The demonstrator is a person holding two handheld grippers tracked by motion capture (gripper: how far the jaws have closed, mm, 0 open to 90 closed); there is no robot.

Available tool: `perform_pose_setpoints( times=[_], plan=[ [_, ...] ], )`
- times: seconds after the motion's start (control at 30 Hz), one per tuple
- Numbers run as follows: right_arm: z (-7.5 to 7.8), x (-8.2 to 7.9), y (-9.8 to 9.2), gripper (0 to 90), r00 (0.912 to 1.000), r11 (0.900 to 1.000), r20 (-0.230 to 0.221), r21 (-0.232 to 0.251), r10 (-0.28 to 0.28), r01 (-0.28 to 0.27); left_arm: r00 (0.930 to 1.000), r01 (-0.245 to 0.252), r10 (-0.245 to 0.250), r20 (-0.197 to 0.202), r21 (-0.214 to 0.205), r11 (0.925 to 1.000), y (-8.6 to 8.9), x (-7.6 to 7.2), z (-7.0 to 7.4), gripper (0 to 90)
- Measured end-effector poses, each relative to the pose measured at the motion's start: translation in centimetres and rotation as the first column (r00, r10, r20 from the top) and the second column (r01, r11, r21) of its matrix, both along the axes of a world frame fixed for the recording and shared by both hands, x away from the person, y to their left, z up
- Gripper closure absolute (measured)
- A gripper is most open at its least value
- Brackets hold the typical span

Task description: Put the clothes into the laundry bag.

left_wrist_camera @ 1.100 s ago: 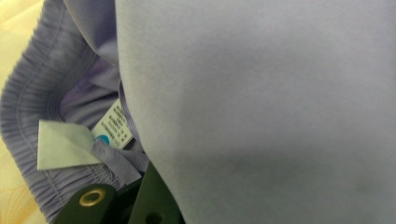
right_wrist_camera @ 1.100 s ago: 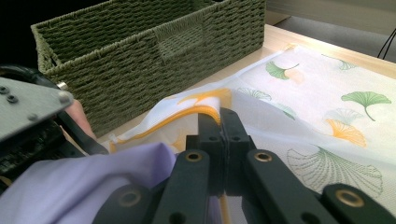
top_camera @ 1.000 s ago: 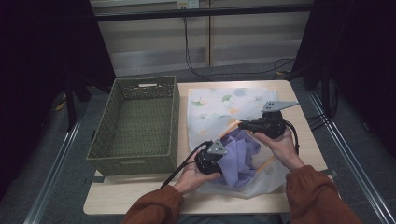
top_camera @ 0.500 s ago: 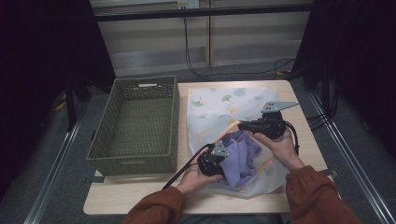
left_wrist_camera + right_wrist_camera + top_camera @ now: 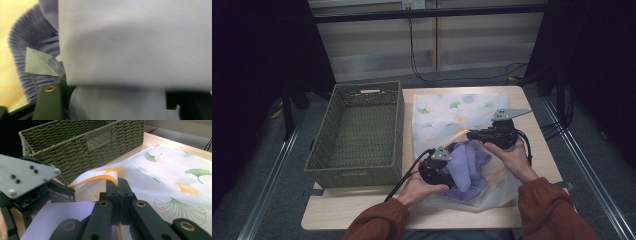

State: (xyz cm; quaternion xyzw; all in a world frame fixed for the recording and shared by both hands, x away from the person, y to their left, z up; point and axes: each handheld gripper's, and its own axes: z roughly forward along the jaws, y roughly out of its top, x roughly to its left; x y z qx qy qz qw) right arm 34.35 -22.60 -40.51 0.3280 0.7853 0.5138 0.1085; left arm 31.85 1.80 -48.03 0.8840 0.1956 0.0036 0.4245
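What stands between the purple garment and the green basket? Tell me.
Nothing visible. The purple garment lies on the leaf-print cloth, right of the green basket, whose open top is unobstructed; the left gripper sits at the garment's basket side.

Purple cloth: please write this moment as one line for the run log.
left gripper: jaws just opening, purple cloth between | right gripper: shut on leaf-print cloth | basket: beside

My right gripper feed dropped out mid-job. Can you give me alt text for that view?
The right tongs are shut on an orange-edged fold of the leaf-print cloth, raised off the table. The left gripper sits by a lilac garment, and a green woven basket stands behind.
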Motion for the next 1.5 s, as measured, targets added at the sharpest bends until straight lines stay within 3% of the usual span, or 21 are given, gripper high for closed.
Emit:
perform_pose_setpoints(
  times=[0.33, 0.47, 0.5, 0.53, 0.63, 0.7, 0.93, 1.03, 1.13, 1.27, 1.33, 1.43, 1.5],
  plan=[
    [0.0, 0.0, 0.0, 90.0, 1.0, 1.0, -0.002, -0.001, 0.001, -0.001, 0.9997, -0.013, 0.014, 0.019, -0.049, 0.9987, 1.1, -1.0, 1.9, 22.0],
    [0.0, 0.0, 0.0, 90.0, 1.0, 1.0, -0.001, -0.001, -0.001, 0.001, 0.9985, -0.016, 0.019, 0.052, -0.051, 0.9986, 1.9, -1.7, 2.9, 22.0],
    [0.0, 0.0, 0.0, 90.0, 1.0, 1.0, 0.0, -0.001, 0.0, 0.0, 0.996, -0.031, 0.036, 0.082, -0.068, 0.9972, 2.1, -2.0, 3.2, 24.8],
    [0.0, 0.0, 0.0, 90.0, 1.0, 1.0, 0.0, -0.002, 0.0, 0.0, 0.9953, -0.032, 0.04, 0.088, -0.084, 0.9959, 2.3, -2.1, 3.4, 27.2],
    [0.1, 0.0, 0.0, 90.0, 1.0, 1.0, 0.001, -0.003, -0.001, 0.001, 0.9946, -0.03, 0.037, 0.097, -0.073, 0.9969, 2.6, -2.4, 3.7, 27.4],
    [0.1, 0.0, 0.0, 90.0, 1.0, 1.0, 0.001, -0.001, 0.001, -0.001, 0.9946, -0.02, 0.03, 0.1, -0.095, 0.9952, 3.0, -2.6, 4.1, 31.4],
    [0.1, -0.1, 0.0, 90.0, 1.0, 1.0, -0.001, -0.003, 0.003, -0.003, 0.9952, -0.014, 0.026, 0.095, -0.129, 0.9915, 4.1, -3.2, 4.9, 36.1],
    [0.1, -0.1, 0.0, 90.0, 1.0, 1.0, -0.001, -0.001, 0.004, -0.004, 0.9969, 0.037, -0.027, 0.074, -0.144, 0.9888, 4.1, -3.8, 5.0, 42.9],
    [0.0, 0.0, 0.1, 89.9, 1.0, 1.0, -0.003, -0.003, 0.005, -0.005, 0.993, 0.091, -0.082, 0.085, -0.114, 0.9893, 3.3, -4.5, 4.5, 47.2],
    [-0.1, 0.0, 0.2, 89.9, 0.9999, 0.9999, -0.003, -0.007, 0.01, -0.01, 0.9957, 0.086, -0.082, 0.043, -0.103, 0.991, 2.4, -4.0, 2.7, 42.2],
    [-0.1, -0.1, 0.2, 89.9, 0.9999, 0.9999, -0.008, -0.006, 0.009, -0.009, 0.9934, 0.106, -0.104, 0.048, -0.044, 0.9934, 2.0, -3.6, 1.8, 39.8],
    [-0.2, -0.1, 0.3, 90.0, 0.9998, 0.9999, -0.011, -0.007, 0.014, -0.014, 0.9941, 0.107, -0.107, 0.018, -0.014, 0.9942, 1.7, -3.5, 0.5, 37.5],
    [-0.3, 0.0, 0.3, 89.9, 0.9998, 0.9999, -0.012, -0.009, 0.013, -0.013, 0.9927, 0.115, -0.116, 0.033, 0.027, 0.993, 1.3, -3.5, -0.4, 35.7]
  ],
)
